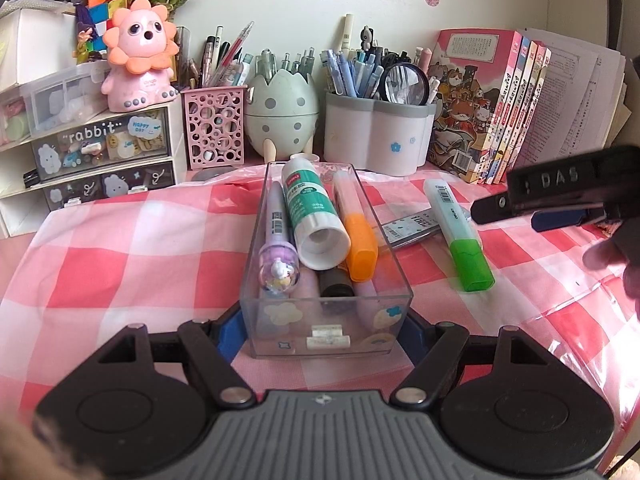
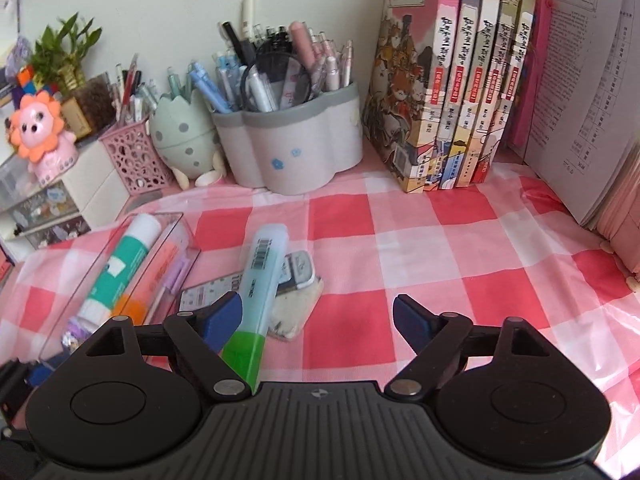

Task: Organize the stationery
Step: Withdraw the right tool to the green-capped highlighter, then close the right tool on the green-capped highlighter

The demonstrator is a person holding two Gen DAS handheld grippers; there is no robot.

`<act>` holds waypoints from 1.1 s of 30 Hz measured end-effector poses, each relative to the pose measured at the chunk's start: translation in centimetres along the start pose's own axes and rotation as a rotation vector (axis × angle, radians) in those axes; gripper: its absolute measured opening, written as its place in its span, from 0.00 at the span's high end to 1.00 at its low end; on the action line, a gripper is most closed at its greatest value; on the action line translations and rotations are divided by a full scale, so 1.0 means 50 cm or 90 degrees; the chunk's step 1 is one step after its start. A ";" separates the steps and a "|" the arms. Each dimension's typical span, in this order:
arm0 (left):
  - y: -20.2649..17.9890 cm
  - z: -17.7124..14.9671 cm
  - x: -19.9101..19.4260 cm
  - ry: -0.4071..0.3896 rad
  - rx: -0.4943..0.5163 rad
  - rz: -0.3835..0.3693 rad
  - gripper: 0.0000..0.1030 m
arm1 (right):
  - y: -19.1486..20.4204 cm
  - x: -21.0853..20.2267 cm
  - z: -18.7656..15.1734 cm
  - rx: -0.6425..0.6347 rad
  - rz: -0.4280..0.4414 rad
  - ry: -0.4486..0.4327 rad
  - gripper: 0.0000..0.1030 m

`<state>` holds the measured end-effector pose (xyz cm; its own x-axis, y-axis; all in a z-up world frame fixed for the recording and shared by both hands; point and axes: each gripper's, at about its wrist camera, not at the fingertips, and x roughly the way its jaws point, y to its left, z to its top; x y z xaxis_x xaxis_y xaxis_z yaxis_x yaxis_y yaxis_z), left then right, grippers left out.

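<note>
A clear plastic box (image 1: 326, 320) sits on the pink checked cloth, and my left gripper (image 1: 322, 332) is shut on its near end, blue pads against both side walls. Inside lie a white-and-green glue stick (image 1: 312, 208), an orange highlighter (image 1: 358, 240), a purple pen (image 1: 278, 248) and a black marker (image 1: 336, 284). To the right of the box a green-capped highlighter (image 2: 256, 280) lies on the cloth over a flat lead case (image 2: 204, 294), beside a small correction tape (image 2: 298, 272) and a worn eraser (image 2: 294, 312). My right gripper (image 2: 318, 306) stands open, its left finger next to the highlighter, nothing pinched.
Along the back wall stand a pink lattice pen cup (image 1: 214, 128), an egg-shaped holder (image 1: 280, 116), a grey-white pen holder (image 1: 376, 132) and a row of books (image 2: 460, 80). Small drawers (image 1: 104, 156) with a pink lion toy (image 1: 138, 56) are at left. Loose papers (image 2: 592, 100) lean at right.
</note>
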<state>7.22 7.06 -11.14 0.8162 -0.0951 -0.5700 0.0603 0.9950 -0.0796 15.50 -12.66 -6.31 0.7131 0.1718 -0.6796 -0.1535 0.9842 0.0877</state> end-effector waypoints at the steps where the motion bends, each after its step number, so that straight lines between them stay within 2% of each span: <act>1: 0.000 0.000 0.000 0.000 0.000 0.000 0.52 | 0.008 -0.001 -0.013 -0.012 0.005 -0.010 0.21; 5: 0.001 0.000 0.000 0.000 -0.001 -0.001 0.52 | 0.044 0.004 -0.055 -0.073 -0.010 -0.041 0.22; 9: 0.000 0.000 0.000 0.000 -0.001 -0.001 0.52 | 0.073 0.009 -0.066 -0.118 -0.012 -0.060 0.28; 13: 0.000 -0.001 0.000 0.000 -0.001 -0.001 0.52 | 0.081 0.019 -0.063 -0.119 -0.009 -0.062 0.41; 26: 0.001 -0.001 0.000 0.000 -0.001 -0.001 0.52 | 0.097 0.027 -0.063 -0.150 -0.044 -0.080 0.55; 33: 0.001 -0.001 0.000 0.000 -0.001 -0.001 0.52 | 0.096 0.025 -0.063 -0.148 -0.051 -0.078 0.67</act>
<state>7.19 7.10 -11.16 0.8164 -0.0970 -0.5693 0.0611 0.9948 -0.0820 13.47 -7.87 -9.02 0.8044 0.1116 -0.5835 -0.2362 0.9613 -0.1418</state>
